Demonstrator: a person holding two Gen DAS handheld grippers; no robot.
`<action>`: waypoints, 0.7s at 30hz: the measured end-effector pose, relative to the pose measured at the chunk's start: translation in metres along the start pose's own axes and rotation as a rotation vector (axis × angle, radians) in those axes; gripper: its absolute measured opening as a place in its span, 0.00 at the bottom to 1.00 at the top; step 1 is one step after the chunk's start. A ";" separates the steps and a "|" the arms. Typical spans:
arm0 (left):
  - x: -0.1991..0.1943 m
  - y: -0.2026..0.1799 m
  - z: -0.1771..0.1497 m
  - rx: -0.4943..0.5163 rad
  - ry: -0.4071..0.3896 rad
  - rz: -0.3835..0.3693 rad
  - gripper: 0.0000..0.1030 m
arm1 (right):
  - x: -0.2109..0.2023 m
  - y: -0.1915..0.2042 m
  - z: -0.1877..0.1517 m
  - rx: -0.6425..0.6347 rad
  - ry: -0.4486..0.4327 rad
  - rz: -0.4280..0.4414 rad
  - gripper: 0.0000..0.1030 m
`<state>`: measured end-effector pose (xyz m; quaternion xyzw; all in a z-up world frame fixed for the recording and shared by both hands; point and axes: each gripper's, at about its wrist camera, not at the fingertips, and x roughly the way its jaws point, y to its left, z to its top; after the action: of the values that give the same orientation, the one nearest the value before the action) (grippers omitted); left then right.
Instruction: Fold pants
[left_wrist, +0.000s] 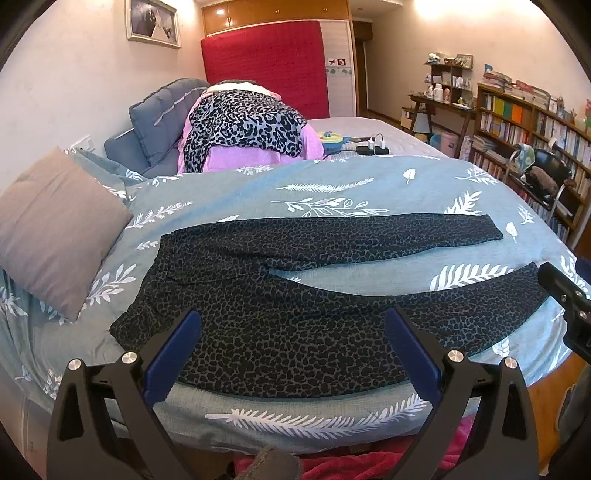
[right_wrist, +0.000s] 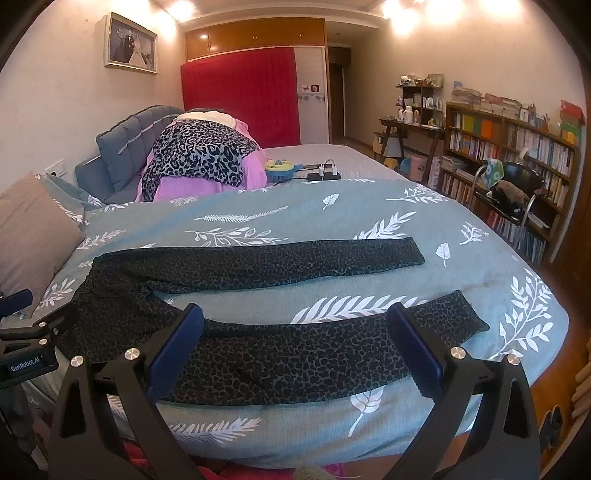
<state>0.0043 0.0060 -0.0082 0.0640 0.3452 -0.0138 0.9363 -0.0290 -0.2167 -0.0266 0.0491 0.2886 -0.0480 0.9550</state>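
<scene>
pants (left_wrist: 280, 302) with a dark leopard print lie flat on the bed (left_wrist: 332, 177), on a blue-green cover with white leaves. the waist end is on the left, near a gray pillow (left_wrist: 55, 229). the two legs spread apart toward the right — one leg lies farther back, one lies close to the front edge of the bed.

the left gripper (left_wrist: 291, 350) hangs over the top part of the pants by the front edge. its jaws are wide apart and hold nothing. the right gripper (right_wrist: 295, 347) hangs over the near leg, more to the right. its jaws are wide apart too, with nothing between them but air.

at the back of the bed sits a pile of clothes (left_wrist: 243, 129) — a leopard print piece on top of pink ones. a black power strip (left_wrist: 373, 149) lies near it. a bookshelf (left_wrist: 528, 125) full of books stands along the right wall, and a chair (left_wrist: 543, 177) stands in front of it.
</scene>
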 end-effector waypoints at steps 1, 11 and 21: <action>0.001 0.000 0.000 -0.001 0.002 0.000 0.95 | 0.001 -0.001 0.000 0.000 0.003 0.001 0.98; 0.005 0.001 -0.001 -0.004 0.017 -0.003 0.95 | 0.004 -0.003 -0.002 0.001 0.016 0.003 0.98; 0.006 0.000 -0.003 -0.006 0.020 -0.002 0.95 | 0.005 -0.003 -0.003 0.005 0.017 0.002 0.98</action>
<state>0.0066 0.0066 -0.0140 0.0609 0.3546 -0.0130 0.9330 -0.0268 -0.2194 -0.0322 0.0521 0.2966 -0.0471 0.9524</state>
